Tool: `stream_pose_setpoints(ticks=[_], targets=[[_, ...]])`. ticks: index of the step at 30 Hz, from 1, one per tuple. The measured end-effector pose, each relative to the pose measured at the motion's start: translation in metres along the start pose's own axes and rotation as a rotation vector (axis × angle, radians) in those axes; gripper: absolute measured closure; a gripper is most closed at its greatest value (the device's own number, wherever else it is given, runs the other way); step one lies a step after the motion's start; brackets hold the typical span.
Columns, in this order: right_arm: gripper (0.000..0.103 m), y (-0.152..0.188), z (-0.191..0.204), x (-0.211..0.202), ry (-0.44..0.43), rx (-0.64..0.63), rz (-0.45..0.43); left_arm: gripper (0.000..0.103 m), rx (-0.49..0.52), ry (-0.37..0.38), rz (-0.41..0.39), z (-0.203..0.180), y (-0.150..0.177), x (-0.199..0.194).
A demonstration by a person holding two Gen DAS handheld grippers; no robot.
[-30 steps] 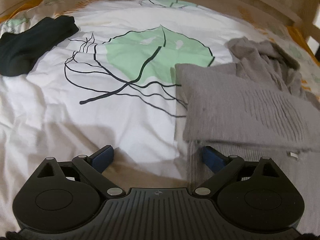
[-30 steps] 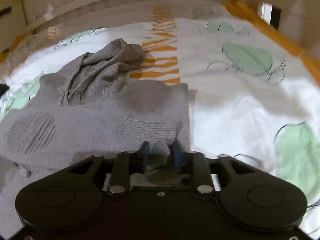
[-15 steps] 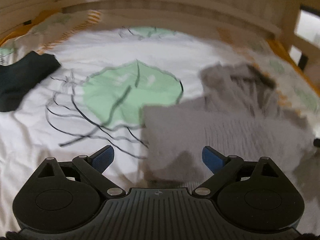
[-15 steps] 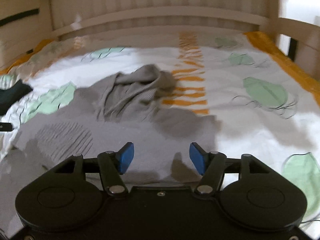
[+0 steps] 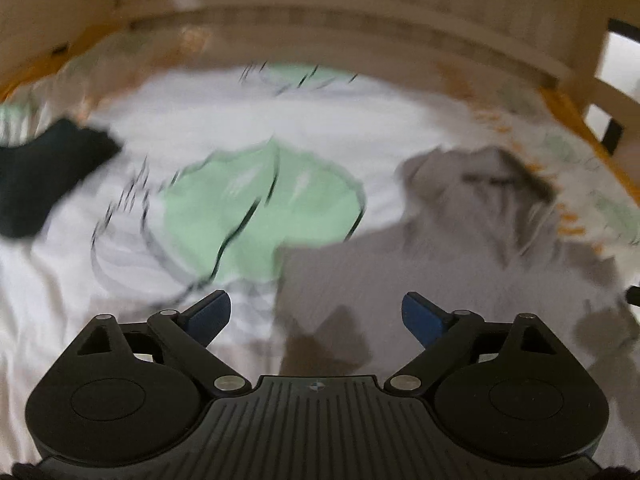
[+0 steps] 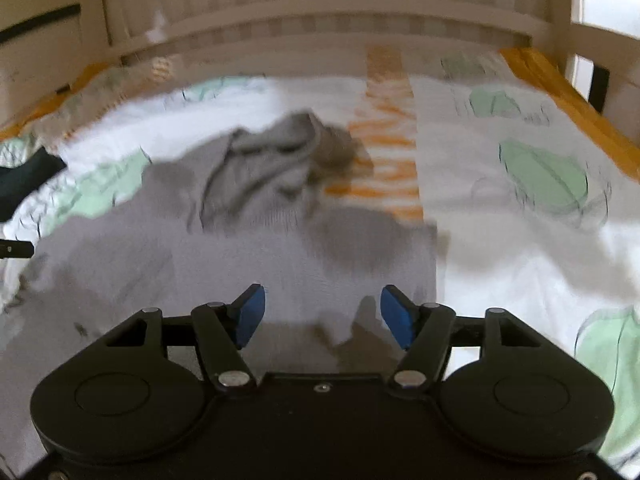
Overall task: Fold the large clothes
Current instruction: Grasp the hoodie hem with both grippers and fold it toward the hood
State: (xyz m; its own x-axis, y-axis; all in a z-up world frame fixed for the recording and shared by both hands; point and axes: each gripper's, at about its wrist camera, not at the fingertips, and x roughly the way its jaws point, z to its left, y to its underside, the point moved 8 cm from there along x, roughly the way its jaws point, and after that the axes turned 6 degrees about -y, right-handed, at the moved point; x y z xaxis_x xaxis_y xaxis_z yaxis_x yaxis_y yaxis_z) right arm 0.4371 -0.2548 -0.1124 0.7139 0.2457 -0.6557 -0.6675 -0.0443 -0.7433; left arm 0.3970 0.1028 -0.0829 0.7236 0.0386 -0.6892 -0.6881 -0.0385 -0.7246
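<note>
Left wrist view, blurred, looks across a bed (image 5: 280,112) that fills the scene, covered by one white duvet (image 5: 100,300) printed with green leaves and an orange stripe. One grey sweater (image 5: 460,272) is the largest thing on it: it lies on the right half of this view, its near part folded into a flat rectangle with a straight left edge, its far part, which looks like a hood or sleeves, bunched in a loose heap. One dark garment (image 5: 44,176) lies well apart at the far left. A pale wooden bed frame (image 5: 360,20) runs behind.

Two grippers show. Left gripper (image 5: 316,316) hangs above the sweater's near left corner, jaws spread wide with nothing between them. In the right wrist view, the right gripper (image 6: 322,316) hangs above the sweater's (image 6: 248,264) near right part, blue pads clearly parted and clear of the cloth, gripping nothing. Nothing lies on the folded part.
</note>
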Motion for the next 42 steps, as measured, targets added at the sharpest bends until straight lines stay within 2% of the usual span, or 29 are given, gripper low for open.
stream_pose_setpoints(ticks=[2,4,6,8,9,16,23,26,28,29,31,33,36,39,42], targets=[[0.035,-0.018,-0.001,0.007,-0.010,-0.003,-0.007,0.010,0.010,0.016,-0.010,-0.013,-0.018,0.007],[0.035,-0.035,-0.003,0.016,-0.013,-0.004,-0.013,0.018,0.011,0.041,-0.007,-0.030,-0.035,0.019],[0.035,-0.051,-0.005,0.028,-0.015,-0.015,-0.023,0.035,0.026,0.072,0.011,-0.049,-0.049,0.036],[0.035,-0.067,-0.006,0.041,-0.011,-0.029,-0.032,0.046,0.046,0.100,0.014,-0.070,-0.063,0.054],[0.035,-0.074,-0.007,0.050,-0.007,-0.038,-0.036,0.049,0.062,0.108,0.008,-0.080,-0.068,0.061],[0.035,-0.108,-0.015,0.104,0.015,-0.052,-0.039,0.049,0.171,0.087,-0.005,-0.136,-0.094,0.117],[0.035,-0.109,-0.026,0.147,0.039,-0.040,0.004,0.048,0.290,0.060,0.020,-0.181,-0.096,0.158],[0.035,-0.101,-0.032,0.155,0.045,-0.023,0.021,0.048,0.386,-0.018,0.050,-0.191,-0.085,0.176],[0.035,-0.097,-0.035,0.158,0.045,-0.009,0.028,0.047,0.467,-0.114,0.037,-0.188,-0.080,0.184],[0.035,-0.095,-0.036,0.158,0.046,-0.008,0.030,0.047,0.464,-0.147,0.026,-0.181,-0.081,0.183],[0.035,-0.096,-0.039,0.156,0.057,-0.018,0.030,0.047,0.392,-0.195,0.015,-0.159,-0.086,0.178],[0.035,-0.098,-0.040,0.152,0.070,-0.033,0.023,0.047,0.326,-0.197,0.002,-0.133,-0.091,0.169],[0.035,-0.099,-0.043,0.143,0.090,-0.048,0.012,0.046,0.279,-0.214,-0.016,-0.094,-0.092,0.156],[0.035,-0.096,-0.049,0.141,0.110,-0.056,0.020,0.042,0.240,-0.169,0.006,-0.068,-0.083,0.149],[0.035,-0.089,-0.056,0.140,0.120,-0.045,0.034,0.038,0.245,-0.143,0.017,-0.054,-0.068,0.146]])
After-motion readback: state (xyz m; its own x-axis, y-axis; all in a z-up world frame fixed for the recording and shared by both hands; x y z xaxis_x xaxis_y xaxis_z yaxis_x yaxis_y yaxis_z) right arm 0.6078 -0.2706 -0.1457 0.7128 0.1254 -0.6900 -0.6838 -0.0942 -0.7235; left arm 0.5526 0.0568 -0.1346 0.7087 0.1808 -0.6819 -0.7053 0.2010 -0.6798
